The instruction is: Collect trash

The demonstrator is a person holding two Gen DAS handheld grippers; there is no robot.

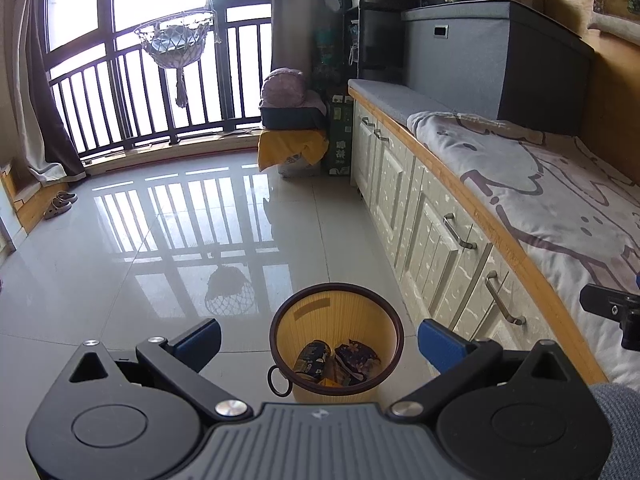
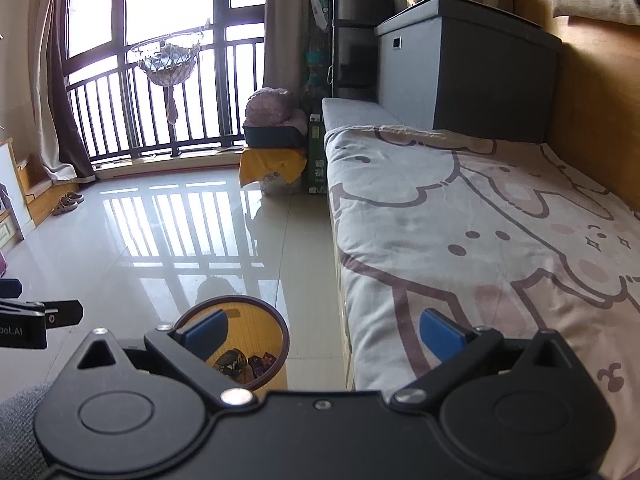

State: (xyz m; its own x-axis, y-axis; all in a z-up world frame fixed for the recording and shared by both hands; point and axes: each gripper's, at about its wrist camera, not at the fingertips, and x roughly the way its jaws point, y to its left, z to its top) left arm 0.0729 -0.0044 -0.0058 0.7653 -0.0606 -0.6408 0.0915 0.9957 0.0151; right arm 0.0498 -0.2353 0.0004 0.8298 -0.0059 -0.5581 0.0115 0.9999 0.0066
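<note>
A yellow waste bin (image 1: 304,312) with a dark rim stands on the tiled floor beside the bed's cabinets. Inside it lie a crushed dark can (image 1: 313,360) and a dark patterned snack wrapper (image 1: 357,358). My left gripper (image 1: 319,338) is open and empty, held above the bin with the bin between its blue pads. The bin also shows in the right wrist view (image 2: 248,328), lower left, with the trash (image 2: 244,364) inside. My right gripper (image 2: 324,332) is open and empty, over the edge of the bed (image 2: 480,220).
White cabinet drawers (image 1: 432,220) with metal handles run under the bed. A grey storage box (image 1: 492,60) and shelves stand at the bed's far end. A yellow-draped stack (image 1: 292,144) sits by the balcony railing. Slippers (image 1: 60,202) lie at far left.
</note>
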